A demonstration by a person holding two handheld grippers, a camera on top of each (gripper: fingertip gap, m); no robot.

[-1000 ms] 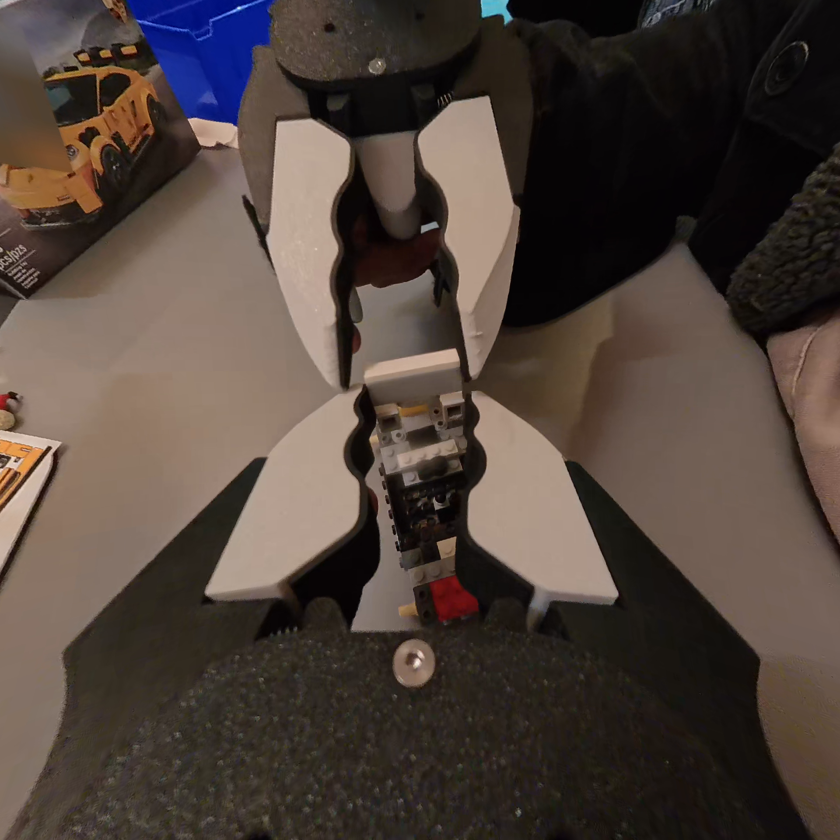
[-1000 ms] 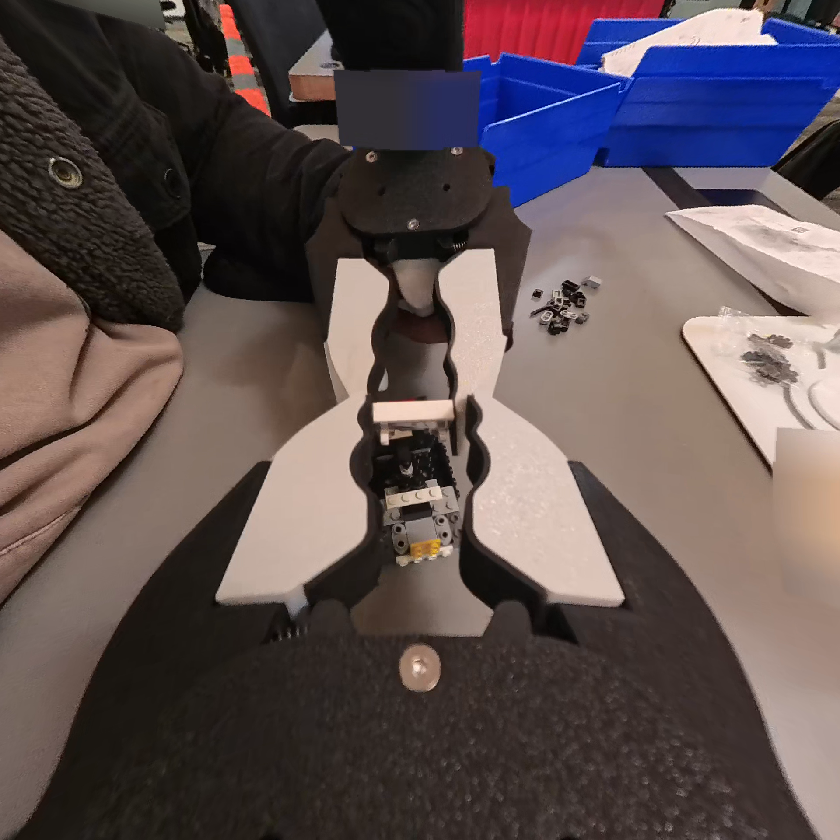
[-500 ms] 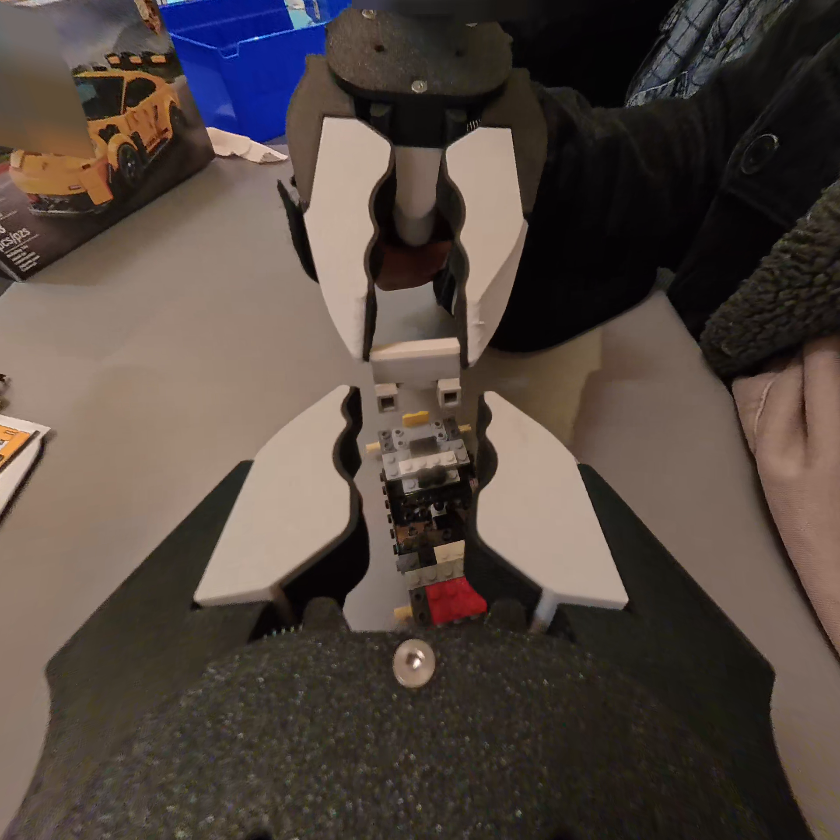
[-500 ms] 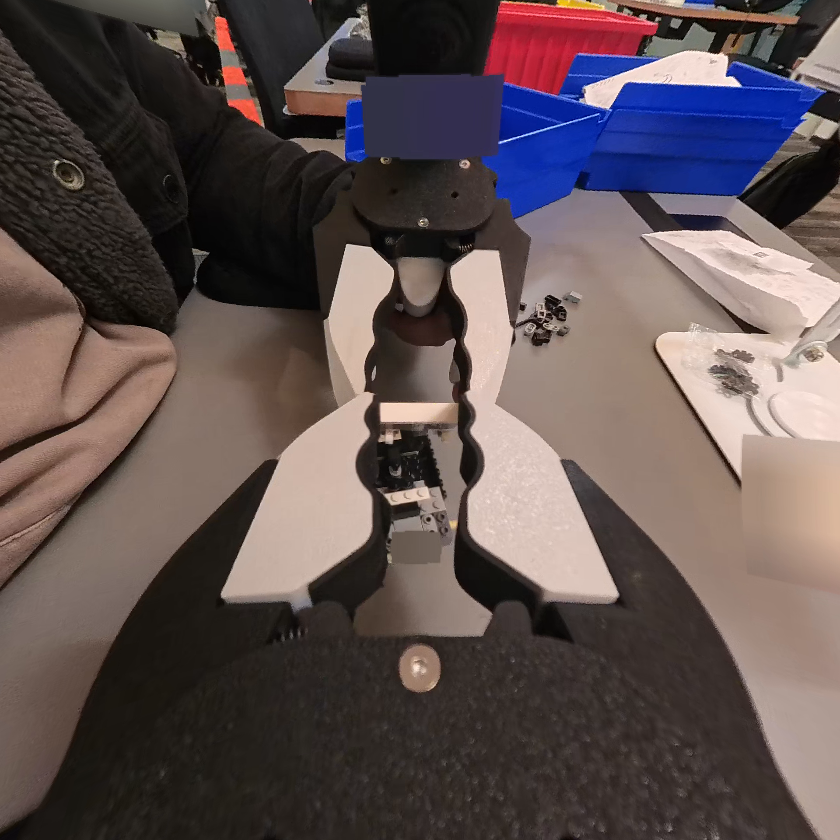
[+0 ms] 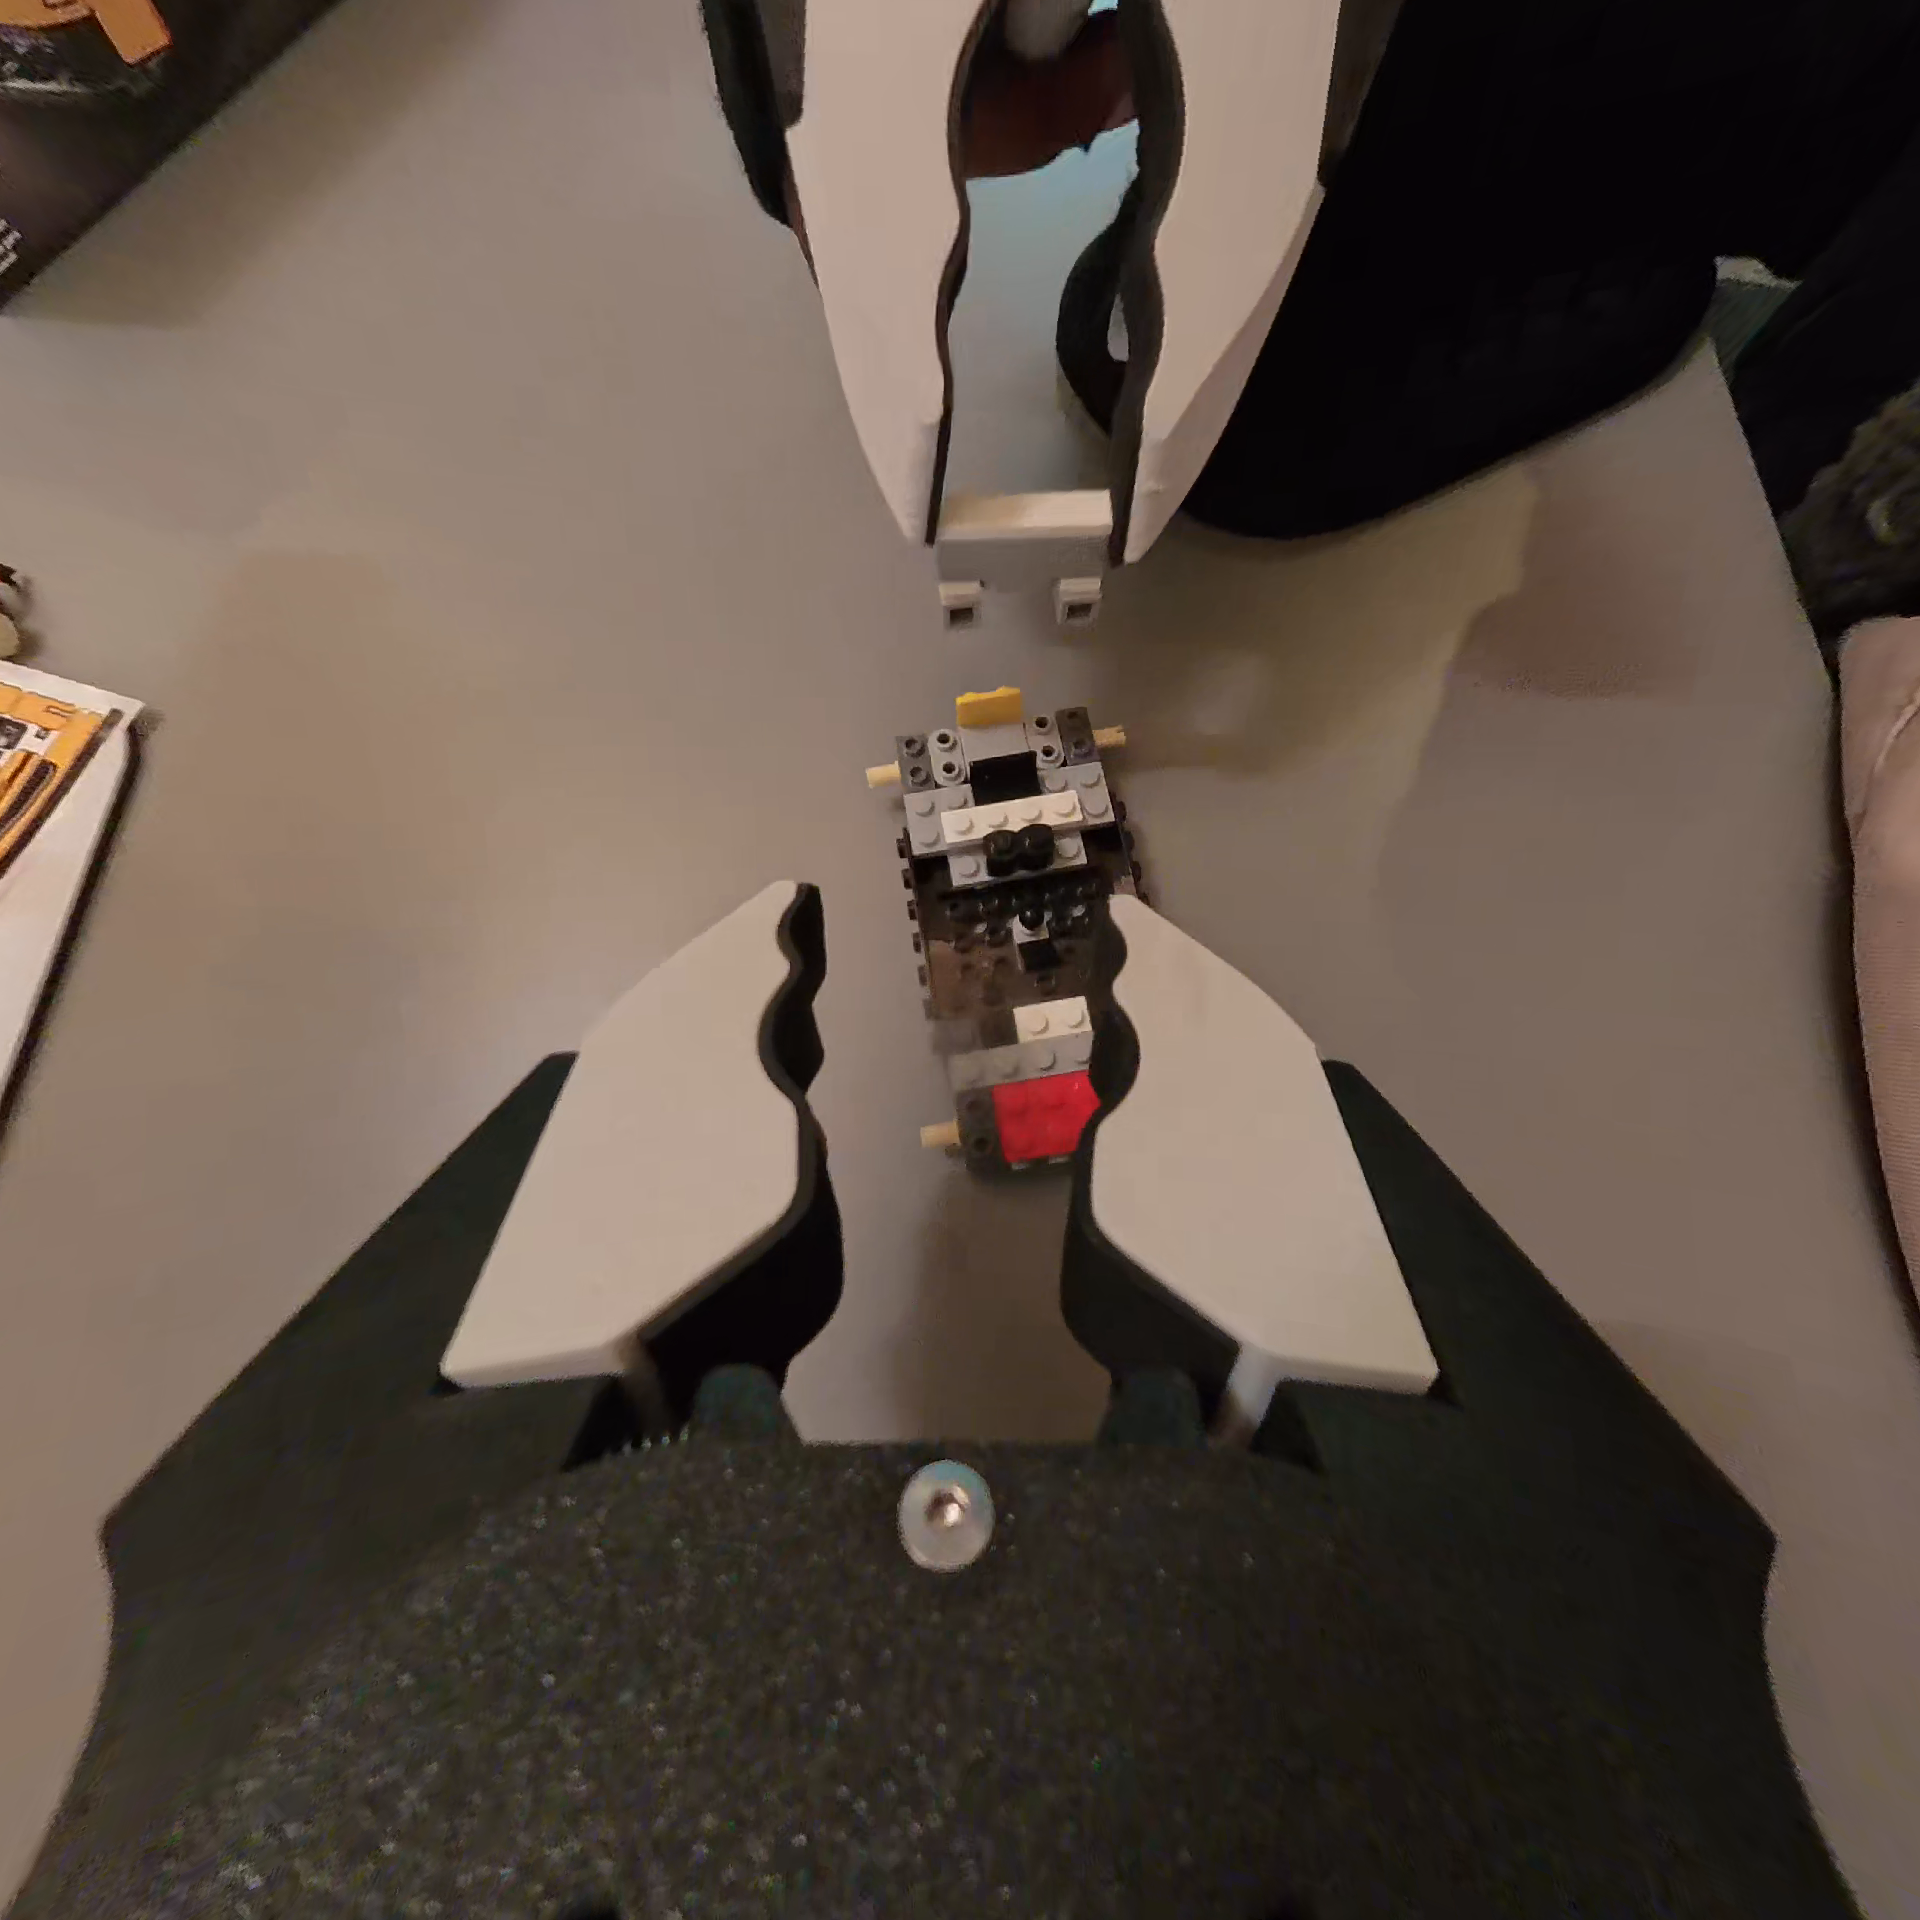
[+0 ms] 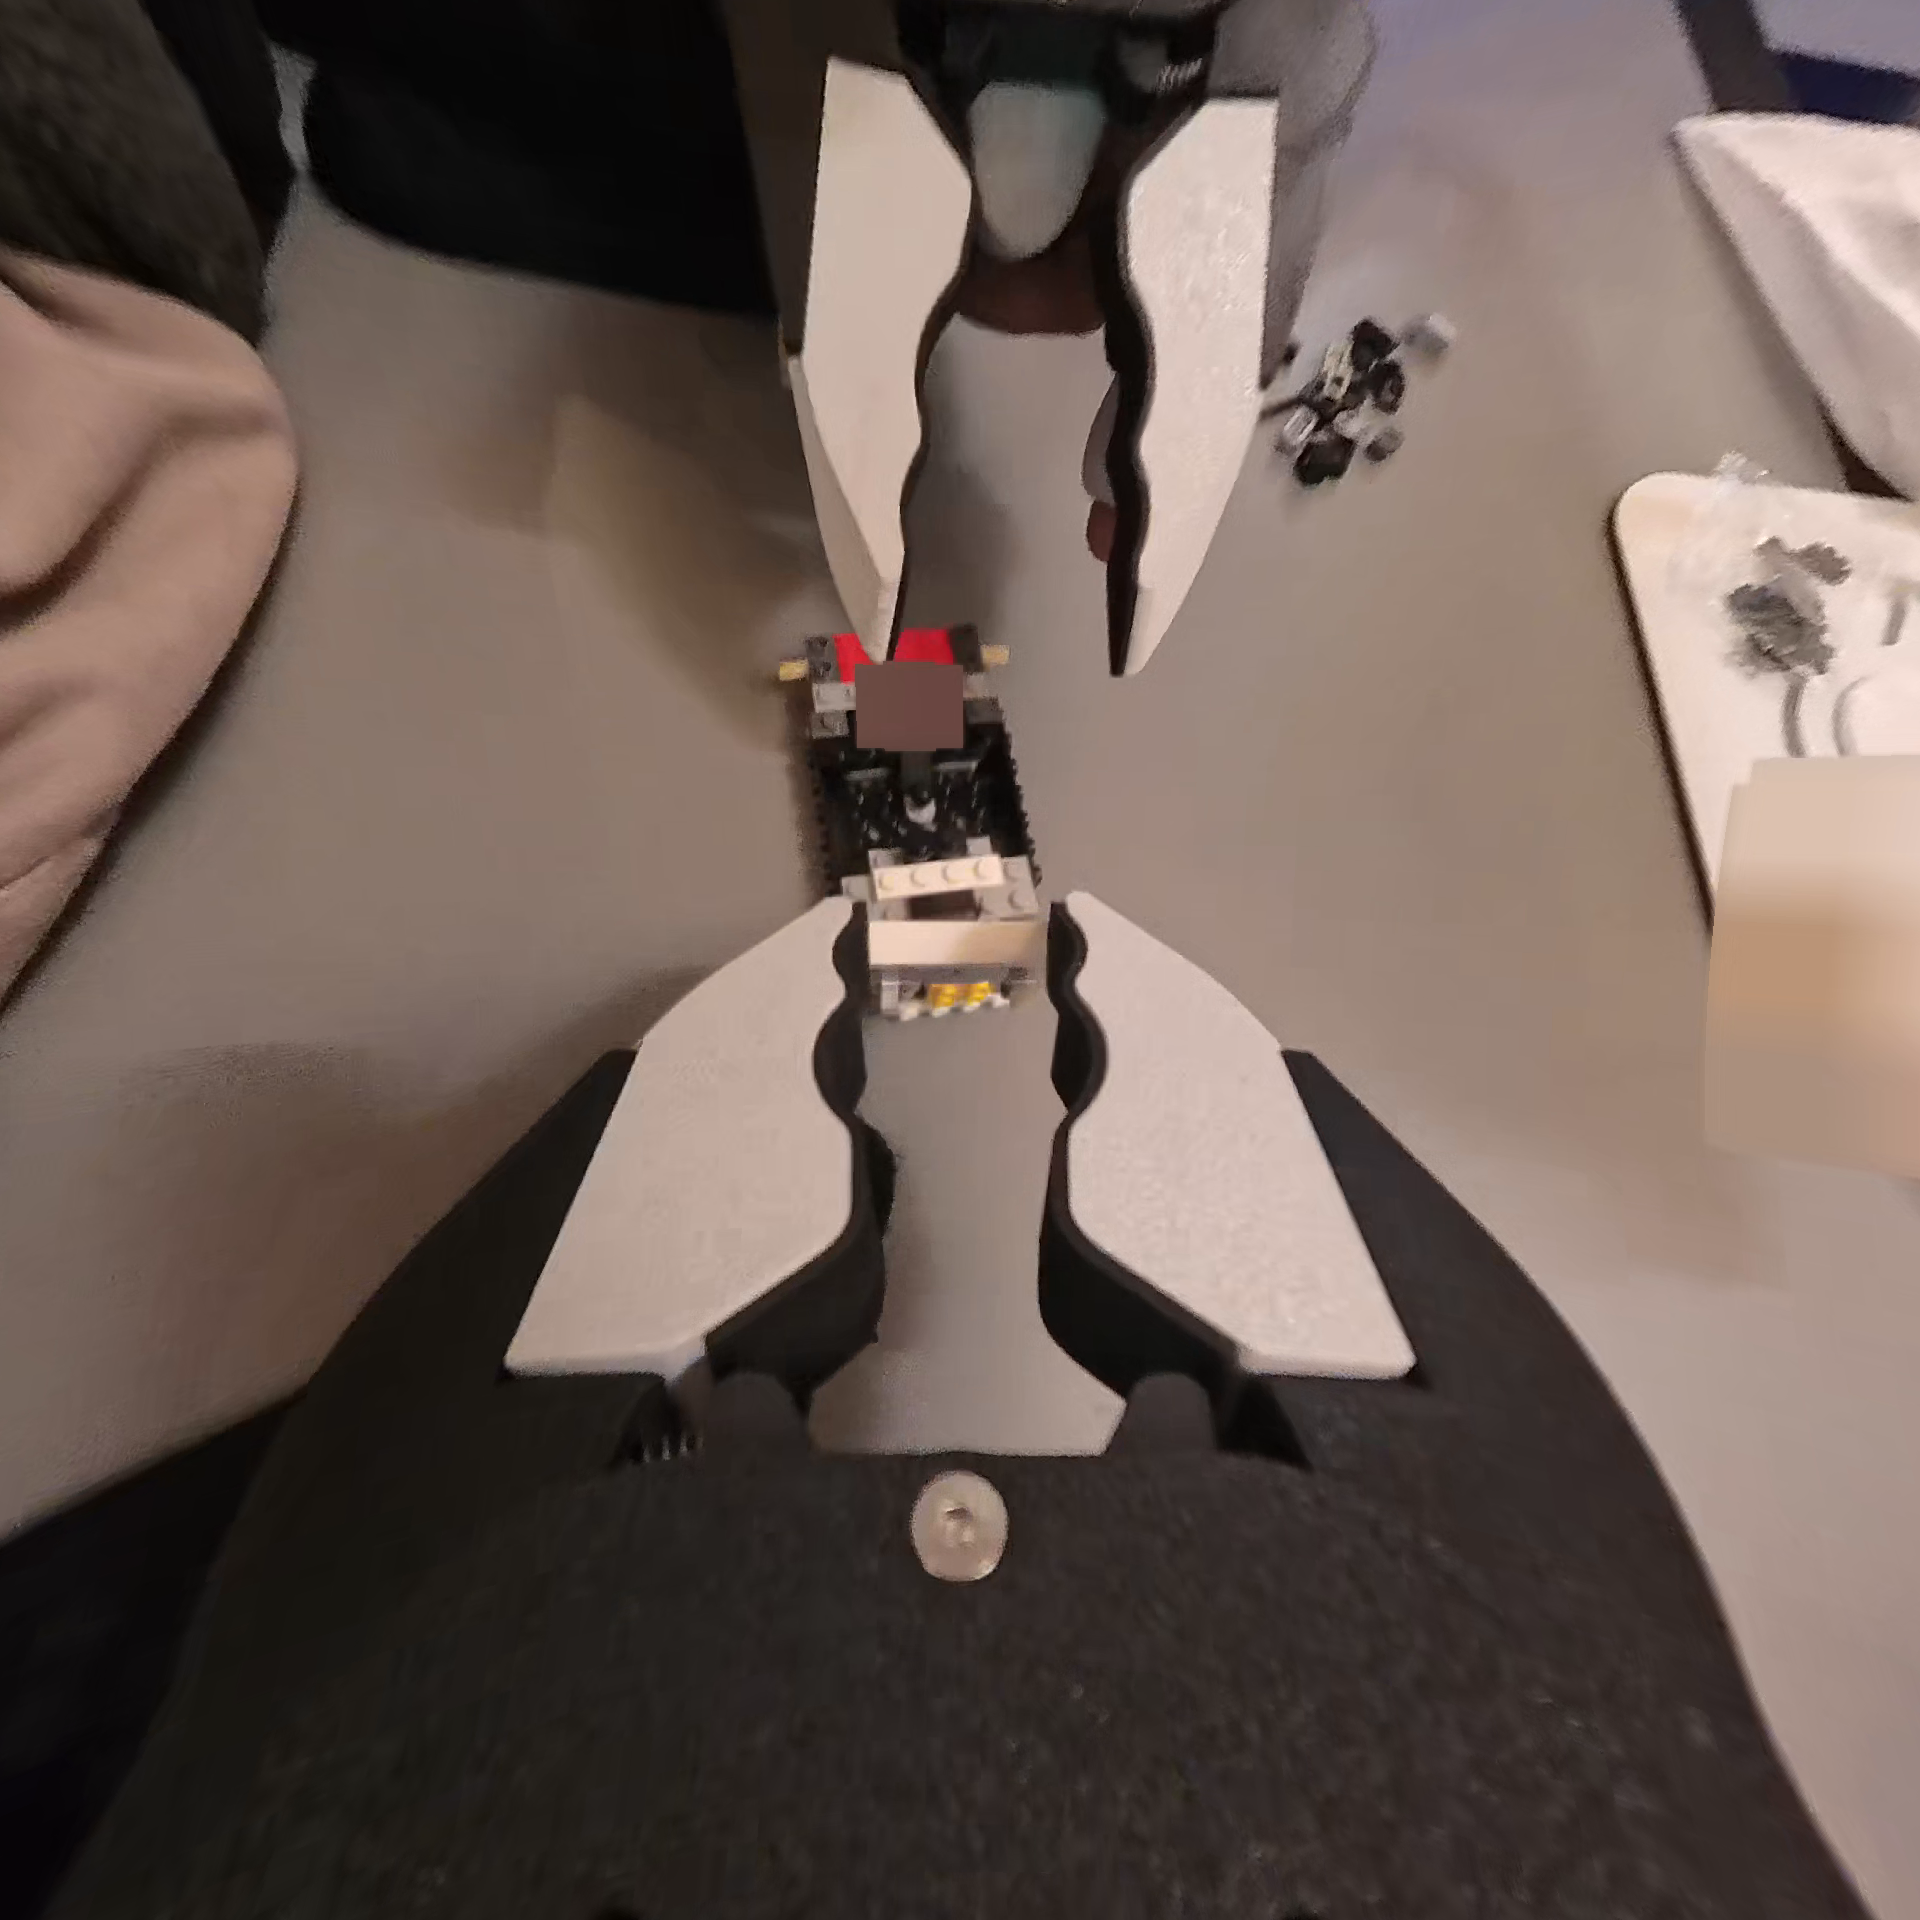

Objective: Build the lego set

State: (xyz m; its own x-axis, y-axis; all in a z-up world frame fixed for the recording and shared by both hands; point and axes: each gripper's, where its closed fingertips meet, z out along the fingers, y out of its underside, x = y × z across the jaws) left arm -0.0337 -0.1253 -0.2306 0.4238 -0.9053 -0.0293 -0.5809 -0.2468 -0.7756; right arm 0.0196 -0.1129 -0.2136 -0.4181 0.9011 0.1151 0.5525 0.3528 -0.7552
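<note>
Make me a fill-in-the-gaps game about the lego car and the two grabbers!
1. The right gripper pinches a flat piece whose colour is ____.
2. The left gripper has its jaws ____, one on each side of the car chassis.
3. The brick at the chassis end nearest the left wrist camera is ____.
4. The car chassis lies on the grey ____.

Missing words: white; open; red; table
</note>
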